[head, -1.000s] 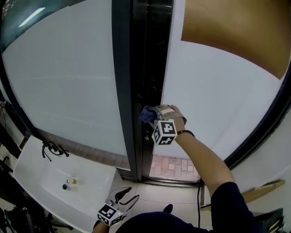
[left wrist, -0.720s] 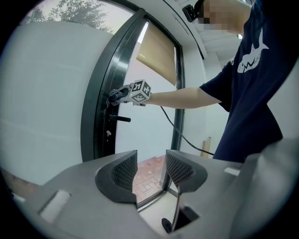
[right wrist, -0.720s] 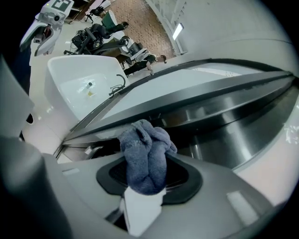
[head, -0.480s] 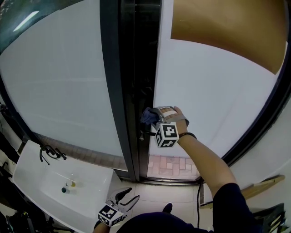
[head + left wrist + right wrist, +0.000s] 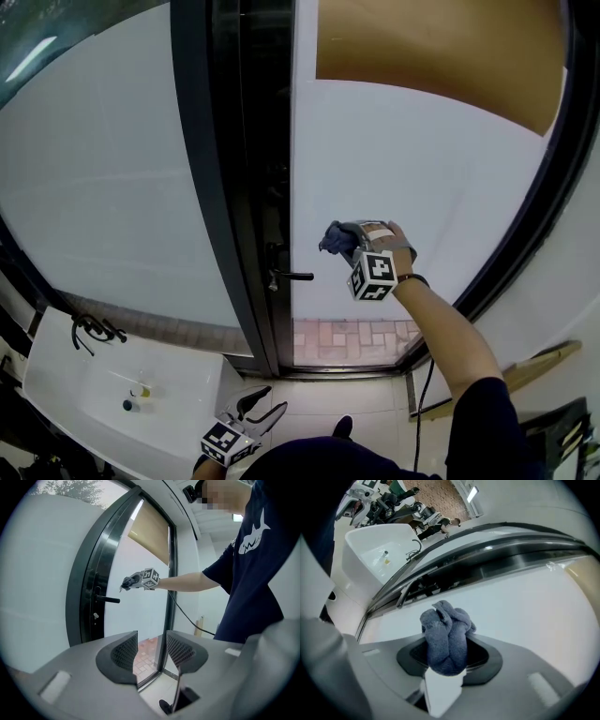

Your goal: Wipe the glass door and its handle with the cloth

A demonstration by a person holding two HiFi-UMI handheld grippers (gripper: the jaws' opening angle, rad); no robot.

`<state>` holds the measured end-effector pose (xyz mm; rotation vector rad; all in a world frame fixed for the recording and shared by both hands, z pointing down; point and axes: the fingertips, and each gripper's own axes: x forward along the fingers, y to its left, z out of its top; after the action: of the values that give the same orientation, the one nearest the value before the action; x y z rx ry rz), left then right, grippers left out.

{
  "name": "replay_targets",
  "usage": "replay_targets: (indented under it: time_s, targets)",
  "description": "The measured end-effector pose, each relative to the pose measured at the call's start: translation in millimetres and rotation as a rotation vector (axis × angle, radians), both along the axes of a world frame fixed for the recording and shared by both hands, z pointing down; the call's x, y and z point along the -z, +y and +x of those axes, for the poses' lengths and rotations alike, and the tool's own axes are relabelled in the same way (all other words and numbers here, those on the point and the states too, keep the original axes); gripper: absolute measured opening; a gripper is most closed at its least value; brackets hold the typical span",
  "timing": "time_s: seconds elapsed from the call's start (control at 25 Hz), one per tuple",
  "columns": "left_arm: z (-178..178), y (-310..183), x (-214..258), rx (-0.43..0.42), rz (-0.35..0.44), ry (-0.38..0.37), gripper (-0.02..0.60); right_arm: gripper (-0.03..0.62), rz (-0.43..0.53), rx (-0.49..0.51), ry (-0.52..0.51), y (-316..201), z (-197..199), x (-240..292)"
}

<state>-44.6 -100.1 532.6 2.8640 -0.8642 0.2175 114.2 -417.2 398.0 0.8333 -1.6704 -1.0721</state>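
The frosted glass door (image 5: 422,169) fills the middle and right of the head view, with a brown blind (image 5: 441,47) across its upper right and a clear strip at the bottom showing brick paving (image 5: 347,337). Its dark frame (image 5: 225,187) runs down left of centre. A white sink (image 5: 56,375) sits in the lower left corner with a dark tap (image 5: 89,328) on its rim and two small bottles (image 5: 136,394) in the bowl.

My right gripper (image 5: 349,246) is held up at the glass near mid frame, its jaws clamped on the bunched blue cloth (image 5: 334,238). The cloth faces the frosted pane; whether it touches I cannot tell. The black handle (image 5: 291,276) juts out from the frame just left of and below the cloth, apart from it. A black cable (image 5: 419,394) hangs below my arm toward the floor.

My left gripper (image 5: 255,408) hangs low at the bottom edge, jaws apart with nothing between them, pointing toward the door's foot
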Motion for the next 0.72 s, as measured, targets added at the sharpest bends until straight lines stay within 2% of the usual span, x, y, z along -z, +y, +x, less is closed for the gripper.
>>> replay_targets:
  time_s: [0.32, 0.48, 0.6, 0.72]
  targets:
    - [10, -2, 0, -0.031, -0.001, -0.002, 0.187, 0.152, -0.001, -0.166, -0.036, 12, 105, 3]
    - [16, -3, 3, -0.047, 0.004, 0.002, 0.187, 0.152, 0.006, -0.235, -0.044, 16, 142, 5]
    - [16, -2, 4, -0.053, 0.006, 0.004, 0.186, 0.152, 0.011, -0.268, -0.076, 19, 150, 9]
    - [14, -1, 3, -0.048, 0.002, 0.006, 0.186, 0.152, 0.011, -0.231, -0.131, 24, 128, 15]
